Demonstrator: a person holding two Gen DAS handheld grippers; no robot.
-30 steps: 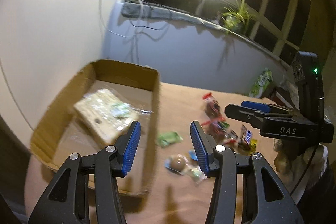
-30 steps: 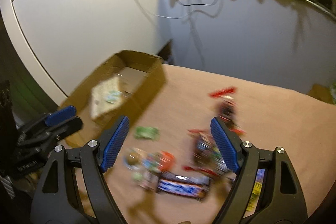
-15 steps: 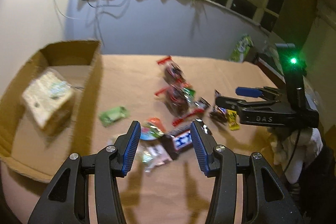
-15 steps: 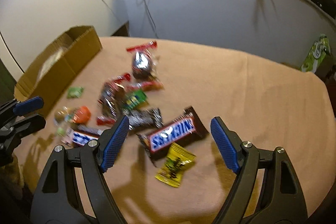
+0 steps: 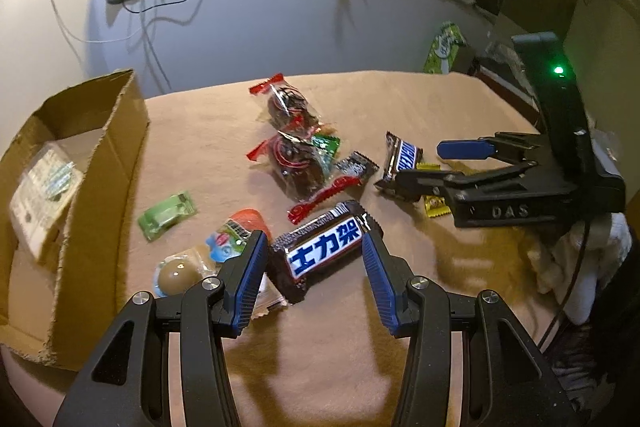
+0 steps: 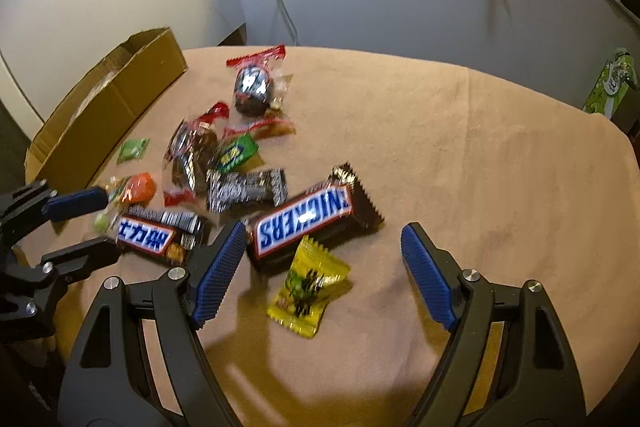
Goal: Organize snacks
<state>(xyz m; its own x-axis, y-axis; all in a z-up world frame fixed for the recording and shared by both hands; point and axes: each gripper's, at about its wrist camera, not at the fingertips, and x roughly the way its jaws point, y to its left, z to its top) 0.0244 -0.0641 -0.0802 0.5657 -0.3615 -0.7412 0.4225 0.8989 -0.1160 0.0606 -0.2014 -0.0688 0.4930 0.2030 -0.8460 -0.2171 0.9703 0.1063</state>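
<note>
- L gripper (image 5: 312,263) hovers w/ fingers spread, nothing pinched; the Chinese-label Snickers bar (image 5: 326,251) lies flat between them, pads not on it.
- R gripper (image 6: 320,255) spread wider, also empty; the English-label Snickers bar (image 6: 308,219) sits just ahead of its left finger, the yellow candy packet (image 6: 310,285) lies in the gap, touching that bar's near edge.
- Landmark = cardboard box (image 5: 116,163), at the table's left edge. Rest of the snacks lie loose on the tan cloth (image 6: 480,167) to the box's right: green sachet (image 5: 168,215) nearest the box, then a clear pack w/ a brown ball (image 5: 180,273), two red-trimmed clear bags (image 5: 296,155), a small black-silver bar (image 6: 248,189). One pale wrapped pack (image 5: 40,195) already inside the box.
- Judgement: early stage, most snacks still outside; prob. next = close on a bar each.
- Risks:
  - L: the bar lies skewed across the gap, so closing may catch only a corner → it twists or slips out. The clear pack sits right by the left finger and could get snagged too.
  - R: the yellow packet is in the gap, so closing may grab it along w/ or instead of the bar.
  - Glossy wrappers = slippery, weak pinch → drop on the way to the box.
  - Both grippers near each other over the pile; crossing toward the box could knock them together or scatter snacks.
</note>
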